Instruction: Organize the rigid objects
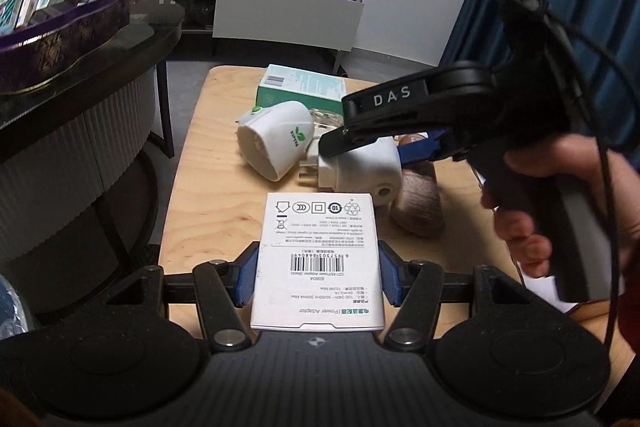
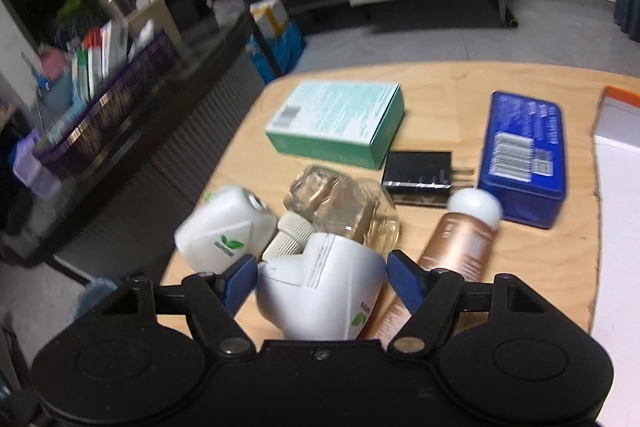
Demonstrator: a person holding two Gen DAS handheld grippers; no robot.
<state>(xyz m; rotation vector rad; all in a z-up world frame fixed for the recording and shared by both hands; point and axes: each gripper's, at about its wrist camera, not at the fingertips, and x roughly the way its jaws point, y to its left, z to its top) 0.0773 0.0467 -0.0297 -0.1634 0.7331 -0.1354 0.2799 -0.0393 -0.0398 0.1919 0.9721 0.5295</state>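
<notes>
My left gripper (image 1: 318,275) is shut on a white power adapter box (image 1: 320,239), its blue pads pressing both long sides, over the wooden table (image 1: 204,147). My right gripper (image 2: 322,283) is open and straddles a white plug-in device with a green leaf logo (image 2: 320,291) that lies on the table; I see no clear press of the pads on it. From the left wrist view, the right gripper (image 1: 372,155) reaches in from the right over that device (image 1: 364,167). A second white device (image 2: 224,227) lies just left.
On the table lie a teal box (image 2: 336,123), a clear glass bottle (image 2: 340,207), a black charger (image 2: 416,179), a blue tin (image 2: 524,155) and a bronze tube (image 2: 456,243). A purple basket (image 1: 60,39) of boxes stands on the dark table at left.
</notes>
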